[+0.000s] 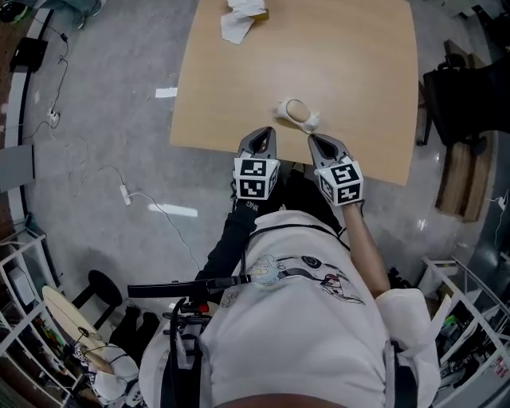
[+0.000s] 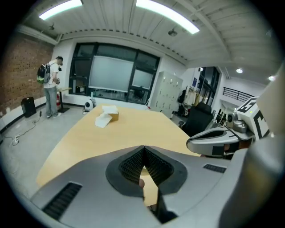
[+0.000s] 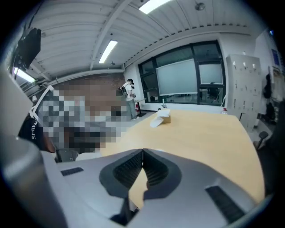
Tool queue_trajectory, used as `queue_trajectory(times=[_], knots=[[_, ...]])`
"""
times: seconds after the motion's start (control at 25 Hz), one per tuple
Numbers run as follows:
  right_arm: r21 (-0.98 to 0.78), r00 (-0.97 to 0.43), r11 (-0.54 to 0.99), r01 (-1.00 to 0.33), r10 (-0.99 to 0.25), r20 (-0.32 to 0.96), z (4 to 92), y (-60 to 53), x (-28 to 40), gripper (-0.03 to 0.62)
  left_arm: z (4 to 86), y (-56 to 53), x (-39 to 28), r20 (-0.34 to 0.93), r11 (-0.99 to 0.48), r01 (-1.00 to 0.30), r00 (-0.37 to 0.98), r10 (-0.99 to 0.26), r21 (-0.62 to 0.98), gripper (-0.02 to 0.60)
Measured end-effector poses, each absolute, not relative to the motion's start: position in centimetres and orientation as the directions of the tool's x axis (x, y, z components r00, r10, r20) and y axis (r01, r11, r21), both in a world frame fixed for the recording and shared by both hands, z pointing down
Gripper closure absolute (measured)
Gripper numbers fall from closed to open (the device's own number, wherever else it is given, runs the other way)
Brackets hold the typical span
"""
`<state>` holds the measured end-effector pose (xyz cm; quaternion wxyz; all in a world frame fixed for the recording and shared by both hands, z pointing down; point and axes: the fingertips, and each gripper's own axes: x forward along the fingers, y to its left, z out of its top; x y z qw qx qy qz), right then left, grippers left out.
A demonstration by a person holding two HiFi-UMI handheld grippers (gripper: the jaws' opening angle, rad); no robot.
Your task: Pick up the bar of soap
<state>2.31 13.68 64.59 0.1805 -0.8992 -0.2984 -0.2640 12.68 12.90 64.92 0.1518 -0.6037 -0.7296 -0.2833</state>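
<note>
The bar of soap (image 1: 296,110) is a tan oval lying in a small white dish (image 1: 312,121) near the front edge of the wooden table (image 1: 351,72). My left gripper (image 1: 265,132) hovers over the table's front edge, just left of and nearer than the soap, with its jaws shut and nothing in them. My right gripper (image 1: 314,139) is close in front of the dish, also shut and empty. In the left gripper view the fingertips (image 2: 143,148) meet, and in the right gripper view the fingertips (image 3: 142,152) meet too. Neither gripper view shows the soap.
A tissue box with a white sheet (image 1: 243,16) sits at the table's far edge. A black chair (image 1: 466,92) stands to the table's right. Cables (image 1: 119,191) trail over the grey floor on the left. A person with a backpack (image 2: 49,82) stands far off.
</note>
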Motion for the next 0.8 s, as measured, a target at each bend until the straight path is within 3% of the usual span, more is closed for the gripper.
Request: queue_trajectory(times=[0.48,0.8], knots=[[-0.148,0.672,-0.878,0.454,0.229,0.704,72.4,18.0,4.0,0.588,74.0,12.4,12.5,0.749,-0.019,0.968,-0.181,0.637,0.251,0.581],[-0.076,0.605,-0.937,0.341,0.157,0.78,77.0,19.1,5.2,0.428,76.4,11.2,13.0,0.775,-0.073,0.961,-0.17,0.609,0.268,0.581]])
